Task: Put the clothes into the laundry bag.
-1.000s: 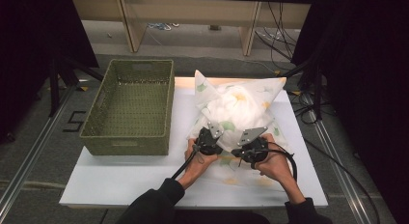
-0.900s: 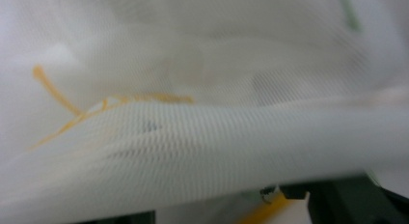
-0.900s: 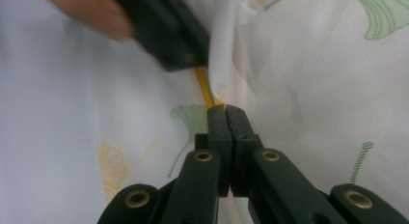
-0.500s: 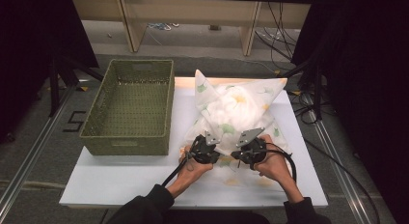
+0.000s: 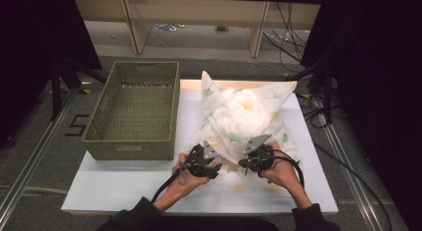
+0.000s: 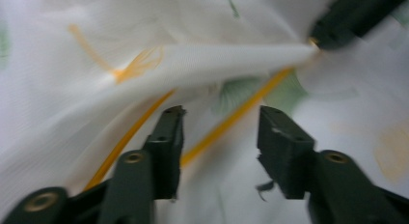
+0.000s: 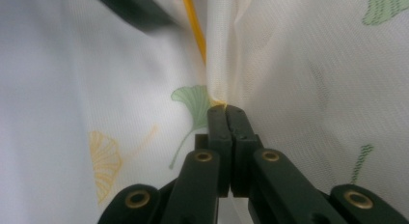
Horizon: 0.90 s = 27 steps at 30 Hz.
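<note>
Pillowcase (image 5: 244, 116), pillow inside, lay centre-right of the high view, right of the basket (image 5: 134, 111). Left gripper (image 6: 217, 132) sat at its near edge, lower centre; jaws had just been opening, parted around the yellow zip line (image 6: 231, 120), apparently not pressing it (blurred). That line ran diagonally up-right toward the right gripper (image 7: 226, 113), clamped shut on the fabric fold.

White leaf-printed mesh bag (image 5: 244, 116), olive-green basket (image 5: 134, 111)

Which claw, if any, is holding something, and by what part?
The right claw pinches the white mesh bag by its yellow-trimmed edge; the left claw is open, holding nothing.
</note>
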{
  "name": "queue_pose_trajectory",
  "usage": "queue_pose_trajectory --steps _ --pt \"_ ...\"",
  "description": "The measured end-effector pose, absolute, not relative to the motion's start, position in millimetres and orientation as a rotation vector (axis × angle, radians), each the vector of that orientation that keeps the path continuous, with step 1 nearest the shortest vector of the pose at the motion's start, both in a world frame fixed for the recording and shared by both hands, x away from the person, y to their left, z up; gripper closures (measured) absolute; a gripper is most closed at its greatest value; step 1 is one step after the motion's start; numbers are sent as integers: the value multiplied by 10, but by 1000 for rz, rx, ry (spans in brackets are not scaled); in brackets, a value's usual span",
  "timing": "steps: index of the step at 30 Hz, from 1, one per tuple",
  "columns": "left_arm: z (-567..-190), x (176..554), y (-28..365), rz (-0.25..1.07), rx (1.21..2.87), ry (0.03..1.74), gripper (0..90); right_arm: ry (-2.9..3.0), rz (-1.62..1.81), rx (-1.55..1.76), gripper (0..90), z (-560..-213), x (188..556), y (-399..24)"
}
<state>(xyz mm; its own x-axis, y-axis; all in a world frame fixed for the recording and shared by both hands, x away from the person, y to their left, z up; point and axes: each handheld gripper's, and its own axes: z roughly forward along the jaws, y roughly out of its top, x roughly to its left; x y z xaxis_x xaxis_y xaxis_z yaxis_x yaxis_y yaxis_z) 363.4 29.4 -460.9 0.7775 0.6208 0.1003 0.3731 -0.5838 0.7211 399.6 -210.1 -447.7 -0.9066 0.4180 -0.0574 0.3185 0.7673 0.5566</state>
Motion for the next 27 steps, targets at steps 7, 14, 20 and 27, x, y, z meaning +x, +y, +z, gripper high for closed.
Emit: queue_pose_trajectory --steps 7,14,20,27 --pt "-4646 3468 760 477 2283 898 342 2810 802 604 900 -4511 4002 -2133" --pt "-4806 3693 837 287 2211 1020 481 2797 799 592 900 -4536 4050 -2133" --pt "-4819 3723 976 279 2166 997 832 2750 781 610 900 -4584 4136 -2136" --pt "-4785 3645 944 279 2191 900 875 2659 781 661 900 -4695 4407 -2098"
